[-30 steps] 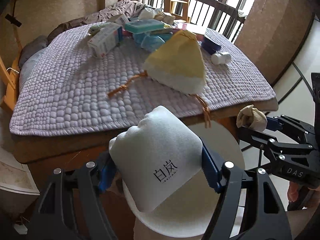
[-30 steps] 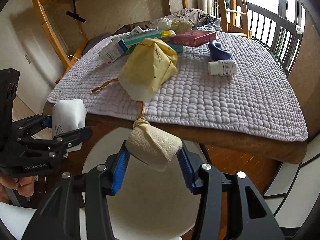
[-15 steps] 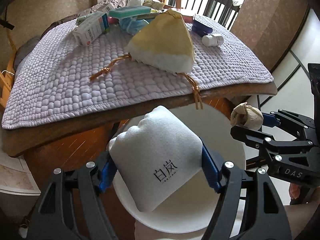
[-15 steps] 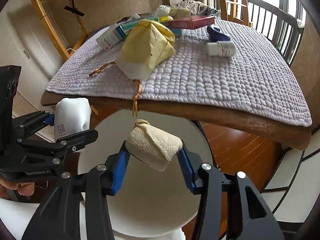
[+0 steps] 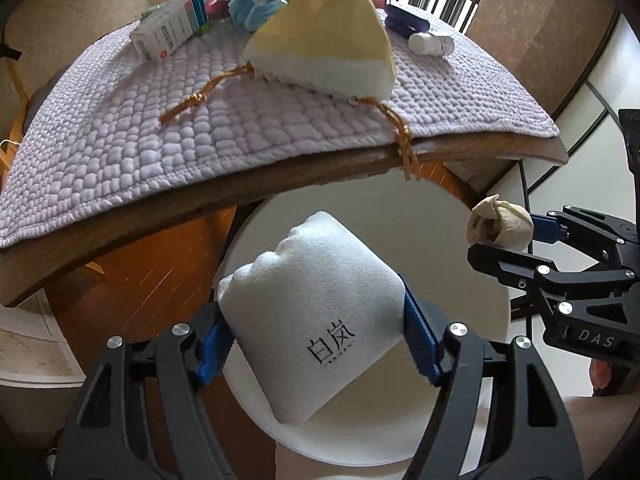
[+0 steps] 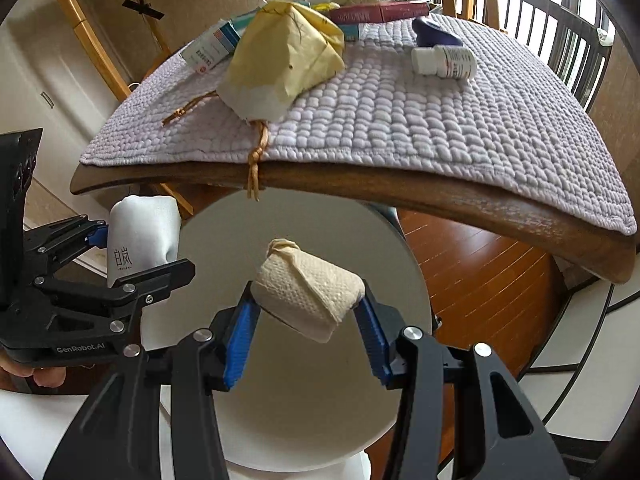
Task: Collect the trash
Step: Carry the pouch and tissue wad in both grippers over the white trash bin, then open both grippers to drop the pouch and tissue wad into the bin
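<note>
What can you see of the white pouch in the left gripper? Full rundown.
The white pouch is a soft, plump, matte fabric bag, roughly square, with black characters printed near its lower corner. It sits tilted, one corner down, clamped at its sides between the blue pads of the left gripper, jaws shut on it. It hangs over the white round bin, below the table edge. Only the pads touch it. In the right wrist view it shows side-on, upright, print facing out.

Home (quilted table, balcony railing)
</note>
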`<state>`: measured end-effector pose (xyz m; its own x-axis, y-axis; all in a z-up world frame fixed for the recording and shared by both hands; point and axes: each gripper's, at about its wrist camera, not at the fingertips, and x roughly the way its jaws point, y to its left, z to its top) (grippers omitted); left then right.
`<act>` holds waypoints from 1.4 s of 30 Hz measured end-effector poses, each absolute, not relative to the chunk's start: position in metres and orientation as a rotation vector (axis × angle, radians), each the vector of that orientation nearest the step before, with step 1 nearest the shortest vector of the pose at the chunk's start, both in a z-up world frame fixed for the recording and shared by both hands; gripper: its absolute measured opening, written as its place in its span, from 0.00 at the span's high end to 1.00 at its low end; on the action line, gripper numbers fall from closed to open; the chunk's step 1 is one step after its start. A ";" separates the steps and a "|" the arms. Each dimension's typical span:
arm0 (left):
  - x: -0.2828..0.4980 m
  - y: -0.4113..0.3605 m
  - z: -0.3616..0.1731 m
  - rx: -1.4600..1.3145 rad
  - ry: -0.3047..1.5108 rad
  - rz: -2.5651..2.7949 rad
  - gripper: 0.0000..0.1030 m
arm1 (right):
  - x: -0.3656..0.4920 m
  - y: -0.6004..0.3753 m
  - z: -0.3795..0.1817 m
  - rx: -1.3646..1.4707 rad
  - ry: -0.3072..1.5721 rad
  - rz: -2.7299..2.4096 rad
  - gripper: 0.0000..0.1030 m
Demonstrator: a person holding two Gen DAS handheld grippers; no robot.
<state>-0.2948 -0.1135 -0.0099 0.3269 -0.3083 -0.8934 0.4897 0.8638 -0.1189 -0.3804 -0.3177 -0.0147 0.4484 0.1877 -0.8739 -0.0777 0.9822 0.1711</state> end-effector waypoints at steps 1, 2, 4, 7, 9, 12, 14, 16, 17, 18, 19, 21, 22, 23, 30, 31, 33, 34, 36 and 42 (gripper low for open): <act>-0.294 -0.114 -0.012 0.188 1.126 -0.526 0.28 | -0.380 -0.318 -0.017 0.111 1.098 0.164 0.54; -0.294 -0.115 -0.014 0.190 1.130 -0.526 0.28 | -0.379 -0.318 -0.018 0.110 1.102 0.164 0.54; -0.292 -0.119 -0.018 0.196 1.136 -0.527 0.28 | -0.376 -0.316 -0.022 0.111 1.109 0.164 0.54; -0.290 -0.119 -0.023 0.203 1.143 -0.528 0.28 | -0.373 -0.315 -0.027 0.113 1.122 0.164 0.54; -0.289 -0.121 -0.027 0.207 1.150 -0.527 0.28 | -0.370 -0.314 -0.030 0.114 1.128 0.165 0.54; -0.285 -0.126 -0.034 0.212 1.160 -0.526 0.28 | -0.365 -0.311 -0.035 0.110 1.136 0.166 0.54; -0.284 -0.125 -0.038 0.217 1.168 -0.528 0.28 | -0.362 -0.310 -0.039 0.110 1.141 0.166 0.54; -0.282 -0.127 -0.041 0.222 1.175 -0.529 0.28 | -0.359 -0.308 -0.042 0.109 1.145 0.167 0.54; -0.282 -0.127 -0.043 0.225 1.178 -0.529 0.28 | -0.357 -0.308 -0.044 0.108 1.148 0.167 0.54; -0.282 -0.126 -0.044 0.227 1.181 -0.530 0.28 | -0.356 -0.307 -0.045 0.107 1.150 0.167 0.54; -0.281 -0.126 -0.046 0.229 1.184 -0.529 0.28 | -0.354 -0.306 -0.047 0.106 1.153 0.167 0.54; -0.281 -0.125 -0.049 0.232 1.189 -0.530 0.28 | -0.352 -0.306 -0.050 0.107 1.159 0.167 0.54; -0.281 -0.124 -0.053 0.232 1.191 -0.530 0.28 | -0.351 -0.305 -0.051 0.106 1.163 0.168 0.54; -0.281 -0.124 -0.054 0.234 1.193 -0.530 0.28 | -0.349 -0.304 -0.053 0.106 1.166 0.168 0.54; -0.280 -0.129 -0.063 0.244 1.204 -0.532 0.28 | -0.344 -0.296 -0.061 0.108 1.184 0.168 0.54; -0.280 -0.130 -0.064 0.247 1.206 -0.532 0.28 | -0.343 -0.296 -0.062 0.108 1.186 0.169 0.54; -0.280 -0.132 -0.066 0.251 1.209 -0.533 0.28 | -0.345 -0.293 -0.065 0.105 1.188 0.170 0.54; -0.280 -0.133 -0.068 0.253 1.211 -0.533 0.28 | -0.343 -0.291 -0.067 0.105 1.189 0.170 0.54; -0.281 -0.134 -0.069 0.257 1.214 -0.533 0.28 | -0.344 -0.286 -0.070 0.105 1.190 0.170 0.54; -0.282 -0.135 -0.073 0.266 1.225 -0.534 0.28 | -0.341 -0.280 -0.083 0.113 1.199 0.170 0.54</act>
